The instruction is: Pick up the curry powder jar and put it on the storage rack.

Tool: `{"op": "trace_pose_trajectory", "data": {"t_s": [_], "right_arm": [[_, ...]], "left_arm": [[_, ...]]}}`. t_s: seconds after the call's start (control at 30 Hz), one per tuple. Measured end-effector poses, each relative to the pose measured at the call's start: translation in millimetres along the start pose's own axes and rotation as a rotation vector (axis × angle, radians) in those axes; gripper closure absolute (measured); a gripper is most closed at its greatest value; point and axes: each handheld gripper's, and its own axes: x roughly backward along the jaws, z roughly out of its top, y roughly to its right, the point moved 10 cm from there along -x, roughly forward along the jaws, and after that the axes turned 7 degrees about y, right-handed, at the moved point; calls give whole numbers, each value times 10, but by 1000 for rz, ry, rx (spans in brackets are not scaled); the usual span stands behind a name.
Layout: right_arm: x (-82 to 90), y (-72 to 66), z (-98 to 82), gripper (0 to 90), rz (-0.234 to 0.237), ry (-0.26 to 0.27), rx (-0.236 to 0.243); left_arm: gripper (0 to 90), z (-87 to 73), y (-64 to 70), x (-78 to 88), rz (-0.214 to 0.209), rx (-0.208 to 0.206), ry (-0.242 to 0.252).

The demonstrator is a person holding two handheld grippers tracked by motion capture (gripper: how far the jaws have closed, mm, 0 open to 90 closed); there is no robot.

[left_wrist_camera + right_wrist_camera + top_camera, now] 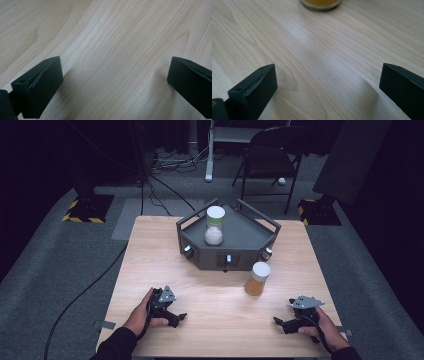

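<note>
Folding chair (pixel 270 150) behind wooden table (pixel 150 250)

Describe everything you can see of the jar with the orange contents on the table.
The orange jar is a small clear cylinder with a white cap, filled most of the way with an orange-amber substance; whether it is powder or liquid cannot be told. It stands upright on the wooden table, just in front of the dark grey tray's right front corner, apparently apart from it. Nothing grips it: the right claw, its jaws open, rests nearer the person, with the jar's base ahead of it.

Black tools (pixel 172 317), grey plates, dark sleeves
</note>
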Motion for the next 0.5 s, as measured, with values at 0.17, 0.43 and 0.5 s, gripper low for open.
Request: {"op": "trace_pose_trajectory", "data": {"t_s": [0.17, 0.43, 0.5], "right_arm": [[23, -4, 14, 12, -10, 28, -10], [39, -25, 46, 12, -25, 56, -19], [36, -33, 58, 12, -23, 61, -23]], "left_arm": [[3, 0, 0, 0, 0, 0, 0], [3, 0, 0, 0, 0, 0, 0], [3, 0, 0, 0, 0, 0, 0]]}}
